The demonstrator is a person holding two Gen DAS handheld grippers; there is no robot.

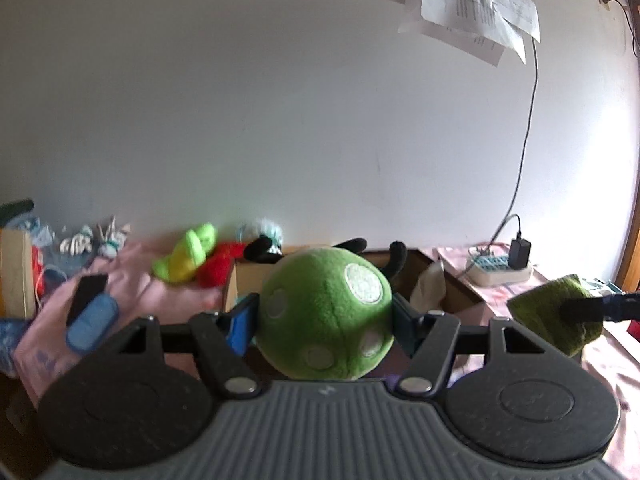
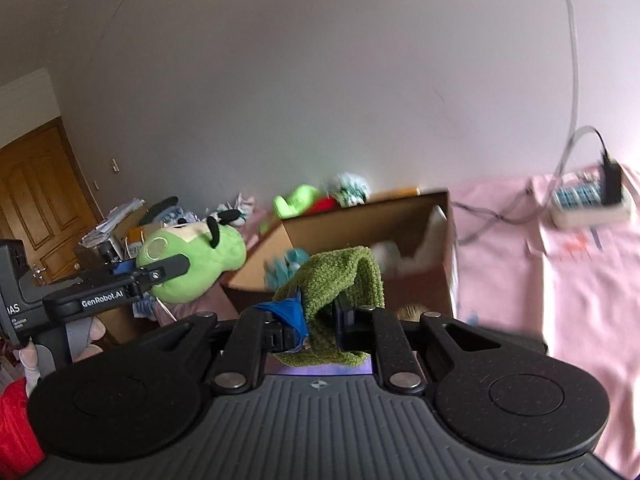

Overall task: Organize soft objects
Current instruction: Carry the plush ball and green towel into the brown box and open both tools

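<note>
My left gripper (image 1: 326, 316) is shut on a round green plush toy (image 1: 326, 312) with pale spots and black feelers, held up in front of the wall. From the right wrist view the same plush toy (image 2: 188, 264) hangs at the left, clamped in the left gripper (image 2: 168, 270). My right gripper (image 2: 320, 316) is shut on a dark green knitted cloth (image 2: 340, 280) that drapes over its fingers. That cloth (image 1: 552, 312) shows at the right edge of the left wrist view. An open cardboard box (image 2: 420, 216) stands just beyond both grippers.
A pink sheet (image 2: 580, 280) covers the surface. A white power strip (image 1: 500, 270) with a black charger sits at the right. More plush toys, yellow-green (image 1: 188, 252) and red (image 1: 218, 264), lie by the wall. A wooden door (image 2: 36, 200) stands far left.
</note>
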